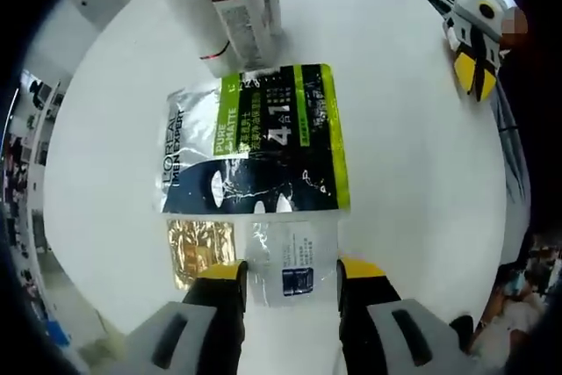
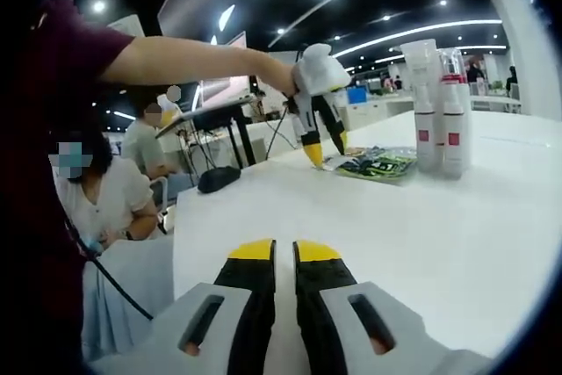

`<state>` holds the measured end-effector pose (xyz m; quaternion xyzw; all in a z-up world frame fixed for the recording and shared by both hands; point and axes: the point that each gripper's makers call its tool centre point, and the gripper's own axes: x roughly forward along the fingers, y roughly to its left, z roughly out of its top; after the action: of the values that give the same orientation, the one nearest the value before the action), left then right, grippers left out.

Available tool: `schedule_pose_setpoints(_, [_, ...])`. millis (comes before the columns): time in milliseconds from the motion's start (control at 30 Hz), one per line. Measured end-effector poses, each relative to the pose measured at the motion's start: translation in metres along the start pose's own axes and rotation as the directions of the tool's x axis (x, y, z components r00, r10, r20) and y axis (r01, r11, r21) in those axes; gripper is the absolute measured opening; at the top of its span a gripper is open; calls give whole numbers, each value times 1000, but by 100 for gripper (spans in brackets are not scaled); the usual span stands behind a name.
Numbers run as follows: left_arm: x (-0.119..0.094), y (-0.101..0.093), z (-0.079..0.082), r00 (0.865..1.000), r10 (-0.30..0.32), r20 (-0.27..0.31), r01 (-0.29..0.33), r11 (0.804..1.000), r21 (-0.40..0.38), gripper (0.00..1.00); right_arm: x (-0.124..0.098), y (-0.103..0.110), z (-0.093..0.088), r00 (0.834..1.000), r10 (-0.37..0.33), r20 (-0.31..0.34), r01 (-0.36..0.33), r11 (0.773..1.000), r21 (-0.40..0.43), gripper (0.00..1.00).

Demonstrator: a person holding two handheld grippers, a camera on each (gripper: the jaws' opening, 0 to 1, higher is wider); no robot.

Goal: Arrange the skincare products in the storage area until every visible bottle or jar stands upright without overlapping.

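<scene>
Open-plan hall, white round table (image 1: 421, 155). Left gripper (image 1: 291, 271) points down over it, jaws spread either side of a clear sachet (image 1: 292, 261), next to a gold sachet (image 1: 200, 250) and below the flat L'Oréal Men Expert pack (image 1: 255, 140); looks set to pinch it. Bottles (image 2: 439, 107) stand upright. Right gripper (image 2: 284, 256) sits low and level, jaws pressed together, parked away from them.

Black-silver-green mask pack (image 1: 255, 140), gold sachet (image 1: 200, 251), clear sachet (image 1: 292, 263), white table (image 1: 413, 155)

Left hand-held gripper (image 1: 291, 271) jaws spread wide, pointing down; right hand-held gripper (image 2: 284, 252) jaws nearly touching, level
</scene>
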<state>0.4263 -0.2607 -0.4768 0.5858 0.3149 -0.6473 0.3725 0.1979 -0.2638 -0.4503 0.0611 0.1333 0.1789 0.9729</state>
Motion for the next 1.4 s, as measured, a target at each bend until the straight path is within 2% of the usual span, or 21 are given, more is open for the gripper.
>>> schedule_pose_setpoints(267, [1,-2,-1,1000,-21,-13,21,1000,-13,42,0,0,0,1000,1,0,-1,1000,-3,6])
schedule_pose_setpoints(400, [0,0,-1,1000,-9,-7,9,1000,-25,43,0,0,0,1000,1,0,-1,1000,-4,6])
schedule_pose_setpoints(533, [-1,-1,-2,1000,25,6,-25,1000,-11,50,0,1,0,1000,3,0,-3,1000,-7,6])
schedule_pose_setpoints(633, [0,-6,-2,1000,7,11,-7,1000,-31,62,0,1,-1,1000,5,-1,-5,1000,-10,6])
schedule_pose_setpoints(667, [-1,-8,-2,1000,2,21,-1,999,-38,63,0,1,-1,1000,5,0,-5,1000,-10,6])
schedule_pose_setpoints(767, [-11,-4,4,998,12,62,-10,999,-42,51,0,1,0,1000,4,1,-4,1000,-9,6])
schedule_pose_setpoints(833, [-20,-2,9,995,9,99,-3,998,-55,47,0,2,0,1000,5,1,-5,1000,-10,6])
schedule_pose_setpoints(867, [-23,0,9,995,9,100,-3,998,-58,44,0,2,-1,1000,5,0,-5,1000,-11,6])
schedule_pose_setpoints(1000, [-27,9,4,996,32,81,-29,999,-40,19,0,1,0,1000,5,1,-5,1000,-12,6])
schedule_pose_setpoints(1100, [-21,7,0,998,17,55,-14,999,-50,17,0,1,-1,1000,5,1,-5,1000,-12,6])
schedule_pose_setpoints(1167, [-17,4,0,999,6,45,-5,1000,-25,12,0,1,-1,1000,6,1,-6,1000,-11,6])
schedule_pose_setpoints(1400, [-10,4,3,1000,-5,27,6,1000,-22,12,0,1,-1,1000,6,1,-6,1000,-13,5])
